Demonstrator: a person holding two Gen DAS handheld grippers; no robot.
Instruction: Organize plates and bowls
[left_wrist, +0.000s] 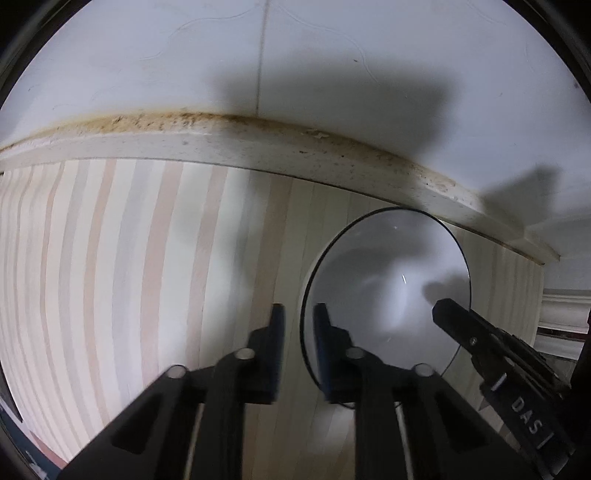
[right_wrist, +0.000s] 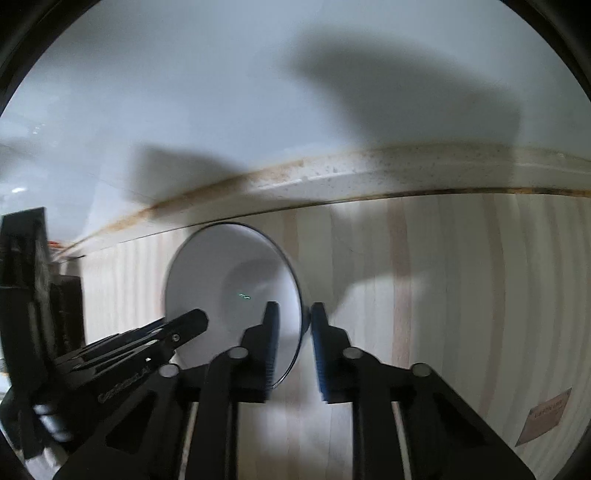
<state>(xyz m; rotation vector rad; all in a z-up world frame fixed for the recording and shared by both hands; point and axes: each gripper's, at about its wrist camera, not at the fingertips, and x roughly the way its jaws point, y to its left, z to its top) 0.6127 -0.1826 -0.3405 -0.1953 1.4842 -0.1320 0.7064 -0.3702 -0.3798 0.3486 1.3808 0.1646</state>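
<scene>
A white bowl (left_wrist: 388, 291) with a thin dark rim stands on the pale striped wooden counter (left_wrist: 110, 277), close to the stained backsplash ledge (left_wrist: 221, 142) under the white wall (left_wrist: 147, 55). In the left wrist view the left gripper (left_wrist: 299, 317) points down at the bowl's left edge, one finger outside the rim and one finger over the inside; the jaws are nearly closed with only a narrow gap, and the rim seems to pass between them, but I cannot tell if the pads really press on it. This view shows also the right gripper (left_wrist: 443, 310) reaching over the bowl from the right. The right wrist view shows the opposite side: the right gripper (right_wrist: 293, 317) stands across the bowl's (right_wrist: 229, 288) right rim, jaws almost closed in the same way, and contact is unclear because of blur. Only this view shows a brown label (right_wrist: 546, 415) lying on the counter (right_wrist: 443, 295) at the right, and the left gripper (right_wrist: 195, 319) coming from the left
</scene>
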